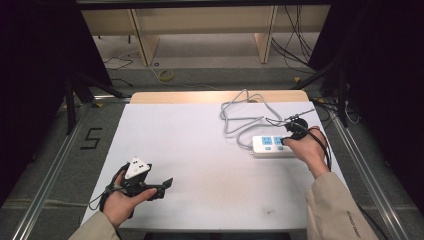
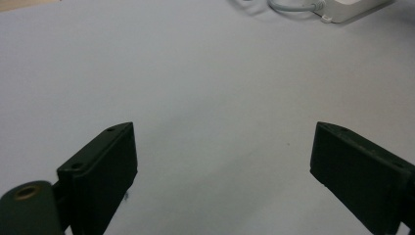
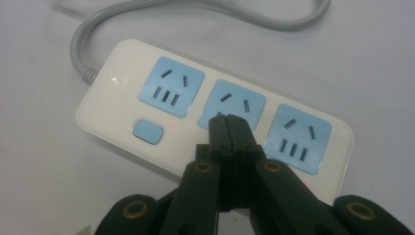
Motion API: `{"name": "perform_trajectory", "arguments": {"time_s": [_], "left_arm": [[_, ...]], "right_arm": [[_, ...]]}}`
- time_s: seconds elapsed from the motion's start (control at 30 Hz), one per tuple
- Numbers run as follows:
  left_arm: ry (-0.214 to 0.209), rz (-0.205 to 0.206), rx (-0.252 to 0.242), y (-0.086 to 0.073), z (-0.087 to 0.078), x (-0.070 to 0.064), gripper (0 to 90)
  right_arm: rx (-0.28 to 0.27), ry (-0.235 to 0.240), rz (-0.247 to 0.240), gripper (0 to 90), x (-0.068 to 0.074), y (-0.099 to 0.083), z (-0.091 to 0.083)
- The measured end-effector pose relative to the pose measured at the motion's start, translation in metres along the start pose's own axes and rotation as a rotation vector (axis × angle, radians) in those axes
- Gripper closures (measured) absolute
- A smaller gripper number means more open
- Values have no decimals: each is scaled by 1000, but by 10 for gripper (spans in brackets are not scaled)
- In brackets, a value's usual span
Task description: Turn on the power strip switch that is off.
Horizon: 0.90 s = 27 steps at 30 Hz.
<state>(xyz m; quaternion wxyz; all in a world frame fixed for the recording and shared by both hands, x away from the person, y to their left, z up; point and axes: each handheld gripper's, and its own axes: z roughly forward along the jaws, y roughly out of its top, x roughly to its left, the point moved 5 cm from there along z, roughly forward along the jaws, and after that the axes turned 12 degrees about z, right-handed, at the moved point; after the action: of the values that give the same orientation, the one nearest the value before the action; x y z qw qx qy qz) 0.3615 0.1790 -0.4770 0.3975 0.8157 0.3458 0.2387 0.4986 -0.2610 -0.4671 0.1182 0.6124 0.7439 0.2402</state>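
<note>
One power strip (image 3: pixel 215 125), three blue sockets, one blue switch (image 3: pixel 148 131) with a small red light beside it; one grey cord (image 1: pixel 240 117) looping toward the far edge of the tabletop (image 1: pixel 200 150). Strip lies near the right edge. Right gripper (image 3: pixel 229 121) jaws together, empty, tips over the middle socket; contact unclear. Left gripper (image 1: pixel 165 183) near the front left corner, jaws wide apart, empty, well apart from the strip. In the high view the hand hides the strip's right end.
</note>
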Motion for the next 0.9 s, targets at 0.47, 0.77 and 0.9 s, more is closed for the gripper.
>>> {"name": "perform_trajectory", "arguments": {"time_s": [0.47, 0.77, 0.9], "left_arm": [[2, -5, -2, 0, 1, 0, 98], [2, 0, 5, 0, 1, 0, 99], [3, -6, 1, 0, 1, 0, 99]], "right_arm": [[35, -11, -12, 900, 3, 0, 9], [51, -11, -18, 900, 4, -1, 9], [57, -14, -21, 900, 4, -1, 9]]}}
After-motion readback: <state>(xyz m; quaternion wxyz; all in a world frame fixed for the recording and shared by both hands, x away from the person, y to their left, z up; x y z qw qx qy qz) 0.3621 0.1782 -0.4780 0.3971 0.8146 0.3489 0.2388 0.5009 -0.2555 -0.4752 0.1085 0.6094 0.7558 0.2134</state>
